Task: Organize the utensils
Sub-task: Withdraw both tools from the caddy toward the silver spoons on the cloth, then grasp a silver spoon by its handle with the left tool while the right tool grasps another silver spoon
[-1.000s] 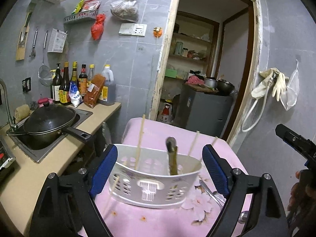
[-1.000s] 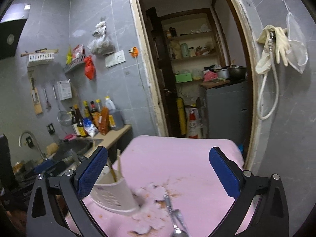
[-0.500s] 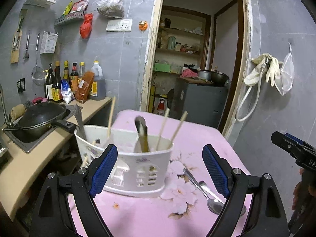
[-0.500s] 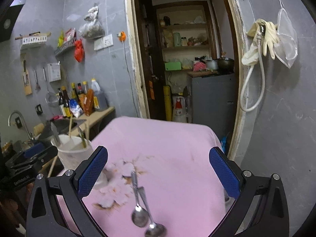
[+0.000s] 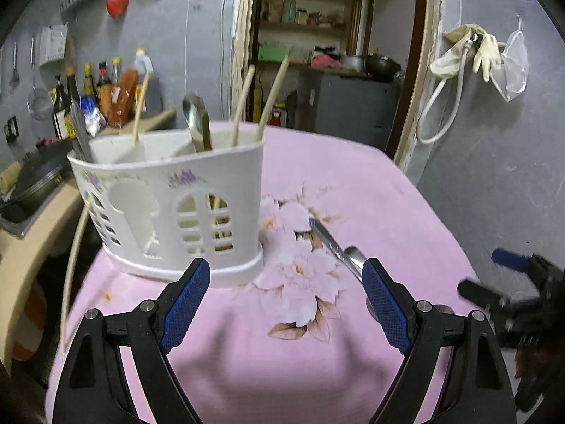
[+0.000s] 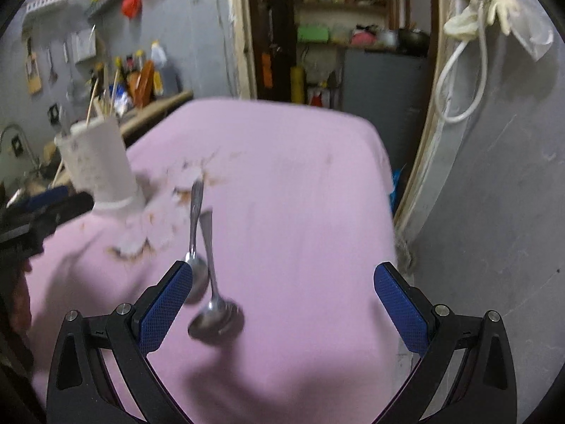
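Lying on the pink cloth [image 6: 282,162] are two spoons [image 6: 208,265], crossed over each other with handles pointing away toward the flower print [image 5: 300,275] and bowls nearest the camera. In the right wrist view the nearer spoon's bowl sits between the fingers of the right tool [image 6: 282,304], closer to its left finger, and the other spoon's bowl is partly hidden behind that finger. That tool is spread wide with nothing pinched; whether it touches the spoons I can't tell, the shot is blurry.

Just left of the spoons stands the white caddy [image 5: 169,212] with cut-out windows, upright on the table. Sticking out of it are chopsticks [image 5: 268,99], one spoon, bowl up [image 5: 196,120], and something dark and metal at the left end that's too blurred to name. One more chopstick [image 5: 74,258] leans outside the caddy's left side, off the cloth edge.

The left tool [image 5: 286,304] hangs over the flower print in front of the caddy, also spread wide and holding nothing. Its right finger [image 5: 385,307] covers part of the spoons in that view. The right tool also shows at the far right edge there.

Past the table there's a counter with bottles [image 5: 102,95] and a dark pan [image 5: 31,183] on the left, a doorway behind, and gloves [image 5: 469,49] hung on the grey wall.
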The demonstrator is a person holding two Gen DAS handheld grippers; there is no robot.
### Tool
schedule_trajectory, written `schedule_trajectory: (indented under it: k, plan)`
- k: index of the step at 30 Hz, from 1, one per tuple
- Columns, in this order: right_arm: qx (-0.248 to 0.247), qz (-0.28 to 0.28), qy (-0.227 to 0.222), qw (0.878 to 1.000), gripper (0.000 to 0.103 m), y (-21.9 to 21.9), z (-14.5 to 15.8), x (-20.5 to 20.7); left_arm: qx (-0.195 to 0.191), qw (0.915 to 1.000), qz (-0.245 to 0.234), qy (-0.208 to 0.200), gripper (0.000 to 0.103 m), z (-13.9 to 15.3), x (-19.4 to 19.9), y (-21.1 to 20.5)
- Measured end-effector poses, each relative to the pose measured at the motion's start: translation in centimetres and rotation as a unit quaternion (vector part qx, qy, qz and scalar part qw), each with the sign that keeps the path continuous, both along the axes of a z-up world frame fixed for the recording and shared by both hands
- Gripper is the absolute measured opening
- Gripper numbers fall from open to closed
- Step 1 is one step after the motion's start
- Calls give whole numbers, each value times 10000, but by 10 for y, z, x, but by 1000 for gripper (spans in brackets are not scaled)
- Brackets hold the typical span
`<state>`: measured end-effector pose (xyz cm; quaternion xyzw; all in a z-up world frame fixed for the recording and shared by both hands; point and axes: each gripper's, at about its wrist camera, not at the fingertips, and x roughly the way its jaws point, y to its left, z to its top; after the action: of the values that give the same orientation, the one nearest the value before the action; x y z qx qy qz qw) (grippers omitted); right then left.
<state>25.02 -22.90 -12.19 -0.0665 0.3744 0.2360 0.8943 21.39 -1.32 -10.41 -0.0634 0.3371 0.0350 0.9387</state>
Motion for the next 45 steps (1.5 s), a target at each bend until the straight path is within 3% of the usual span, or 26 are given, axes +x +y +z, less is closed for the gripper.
schedule_trajectory:
  k: [7,13,23,27,29,32,36,37,41,45]
  plan:
    - [-456,315,279,9981,103,17,-25,-4,-296,9980,106,552,84,-21,19,10]
    - [-1141,172,205,9931,103,38,-40,5,-397,9968,102,681,84,-25,24,14]
    - [-1422,332,-4,9893,100,49,-44,25,-660,9937,-269,860,83,-28,45,7]
    - [-1324,158,-75,9910,86,42,-43,28,-754,9920,-397,932,80,-31,54,4]
    - [-1215,105,-71,9925,82,38,-41,29,-806,9906,-506,980,67,-32,60,1]
    - [-1079,85,-72,9941,70,34,-38,29,-885,9876,-696,1093,59,-36,72,-7]
    - [-961,145,-42,9953,46,33,-35,20,-1090,9820,-880,1267,53,-42,93,-13]
    - [-959,161,-51,9953,39,33,-35,16,-1121,9810,-893,1310,47,-44,97,-15]
    - [-877,138,-48,9960,28,30,-34,9,-1121,9770,-877,1587,28,-53,120,-20]
    - [-780,118,-31,9969,20,27,-33,5,-948,9774,-850,1690,26,-54,136,-24]
